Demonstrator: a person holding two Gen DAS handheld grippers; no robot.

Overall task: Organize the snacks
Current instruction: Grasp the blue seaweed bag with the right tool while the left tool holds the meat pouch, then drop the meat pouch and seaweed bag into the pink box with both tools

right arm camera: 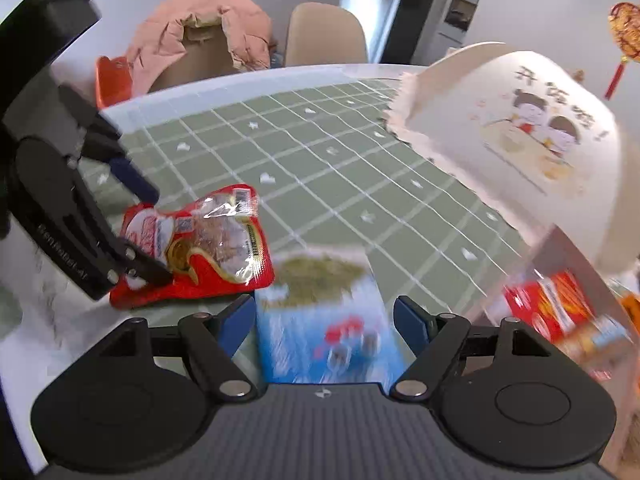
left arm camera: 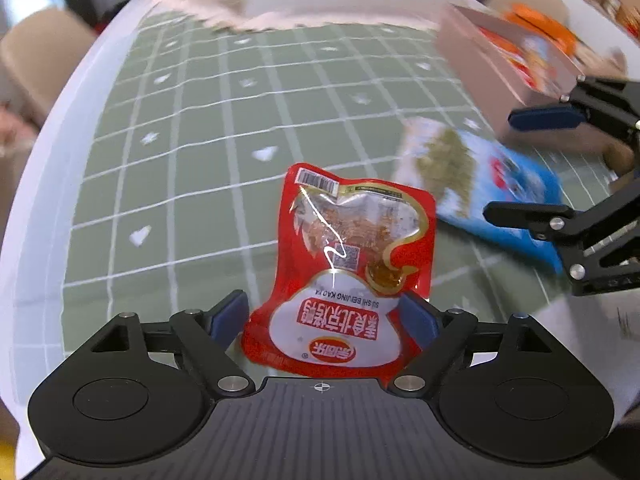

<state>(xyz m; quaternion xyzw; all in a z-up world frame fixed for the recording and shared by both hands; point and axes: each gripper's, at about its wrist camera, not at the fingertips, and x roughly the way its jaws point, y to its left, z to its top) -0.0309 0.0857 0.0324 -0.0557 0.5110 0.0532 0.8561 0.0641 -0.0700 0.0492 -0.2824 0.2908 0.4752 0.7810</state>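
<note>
Low in the left view, the left gripper (left arm camera: 326, 314) fingers straddle the red pouch (left arm camera: 346, 268), seemingly unclenched: close squarely. The right gripper (right arm camera: 324, 318) brackets the blue packet (right arm camera: 324, 332), spread. Beyond, the cardboard box (right arm camera: 560, 300) waits on the counter (right arm camera: 320, 152).

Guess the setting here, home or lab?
Likely a home dining area: a round table under a green checked tablecloth, a beige dining chair draped nearby with a pink jacket, and a red festive ornament on the wall.
</note>
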